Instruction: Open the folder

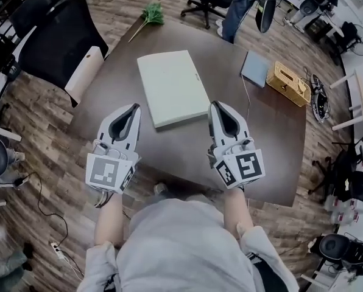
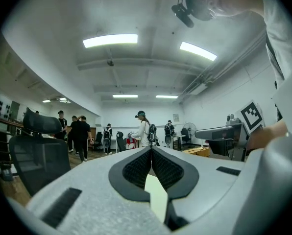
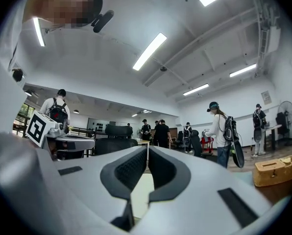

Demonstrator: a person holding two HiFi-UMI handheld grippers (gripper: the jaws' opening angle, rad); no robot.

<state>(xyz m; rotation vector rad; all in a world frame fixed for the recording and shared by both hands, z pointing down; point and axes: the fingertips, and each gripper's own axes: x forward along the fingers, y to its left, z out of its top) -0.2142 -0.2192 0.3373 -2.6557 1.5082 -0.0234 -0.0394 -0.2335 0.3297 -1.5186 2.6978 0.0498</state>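
Observation:
A pale green folder [image 1: 172,87] lies closed and flat on the dark brown table [image 1: 273,139]. My left gripper [image 1: 136,107] is shut with nothing in it, its tips just off the folder's near left corner. My right gripper [image 1: 214,104] is also shut and empty, with its tips beside the near right corner. Whether either tip touches the folder I cannot tell. In the left gripper view the jaws [image 2: 151,149] meet and the folder [image 2: 157,196] shows pale below them. The right gripper view has the jaws [image 3: 147,148] together over the same folder [image 3: 140,192].
A wooden box [image 1: 287,83] and a grey-blue pad [image 1: 255,68] lie at the table's far right, joined by a thin cable. A green sprig [image 1: 150,14] sits at the far left corner. Black chairs [image 1: 59,35] stand to the left. A person [image 1: 239,5] stands beyond the table.

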